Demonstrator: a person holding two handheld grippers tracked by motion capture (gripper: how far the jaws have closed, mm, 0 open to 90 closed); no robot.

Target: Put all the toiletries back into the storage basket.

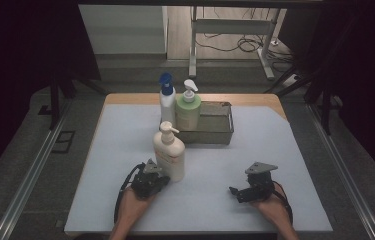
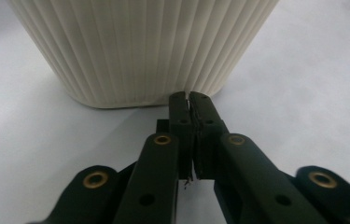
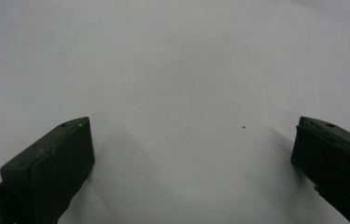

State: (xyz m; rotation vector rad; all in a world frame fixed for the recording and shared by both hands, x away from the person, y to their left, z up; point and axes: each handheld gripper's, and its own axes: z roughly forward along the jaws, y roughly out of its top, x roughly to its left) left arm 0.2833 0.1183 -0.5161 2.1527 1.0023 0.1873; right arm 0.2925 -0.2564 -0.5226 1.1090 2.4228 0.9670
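Left gripper (image 2: 189, 95) fingers pressed together at ribbed cream bottle (image 2: 140, 46), right gripper (image 3: 193, 140) fingers spread over white mat (image 3: 172, 60)

cream pump bottle (image 1: 169, 152) label reddish, print too small to read

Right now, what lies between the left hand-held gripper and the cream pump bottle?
Nothing: in the left gripper view the shut left hand-held gripper sits right at the cream bottle base, with just a sliver of bare white mat around.

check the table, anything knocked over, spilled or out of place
Nothing stands out. The cream pump bottle stands upright by the shut left gripper; the blue-capped bottle and green bottle are upright too.
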